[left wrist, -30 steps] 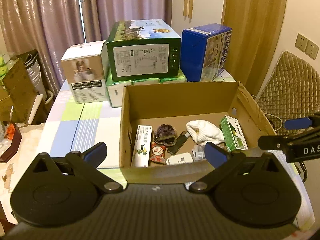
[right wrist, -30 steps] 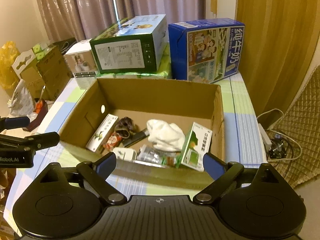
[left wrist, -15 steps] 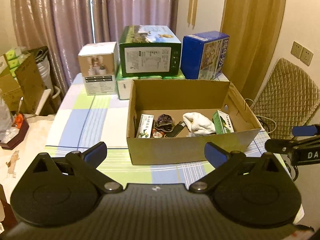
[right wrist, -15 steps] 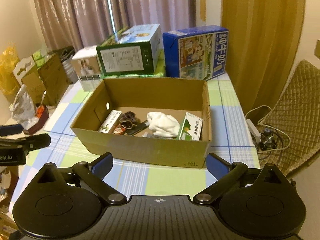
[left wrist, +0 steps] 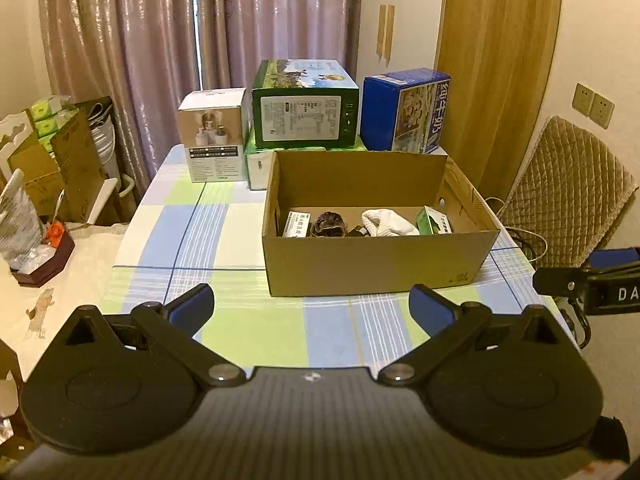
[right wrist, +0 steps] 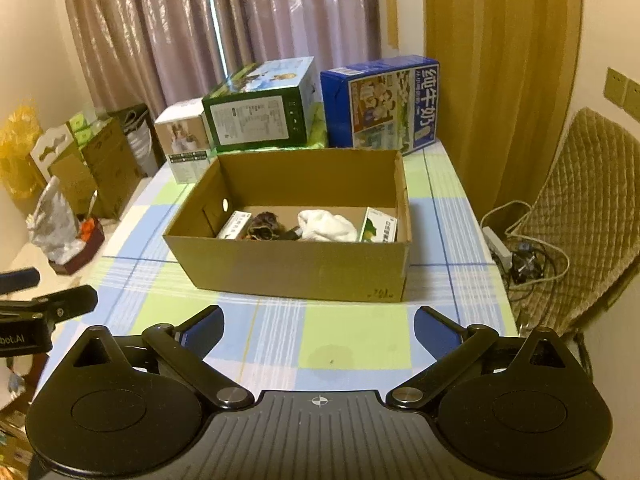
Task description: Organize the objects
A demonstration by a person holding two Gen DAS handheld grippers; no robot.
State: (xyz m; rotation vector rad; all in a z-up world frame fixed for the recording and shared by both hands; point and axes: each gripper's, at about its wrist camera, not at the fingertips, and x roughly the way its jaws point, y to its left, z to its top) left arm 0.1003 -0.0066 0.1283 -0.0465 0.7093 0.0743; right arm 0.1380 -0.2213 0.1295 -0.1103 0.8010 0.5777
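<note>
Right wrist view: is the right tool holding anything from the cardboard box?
No. The right tool is open and empty above the checked tablecloth, short of the cardboard box.

A cardboard box (left wrist: 376,268) sits on the worktop (left wrist: 192,240) with a sock (left wrist: 386,222) inside; three bigger boxes (left wrist: 304,120) stand behind it
</note>
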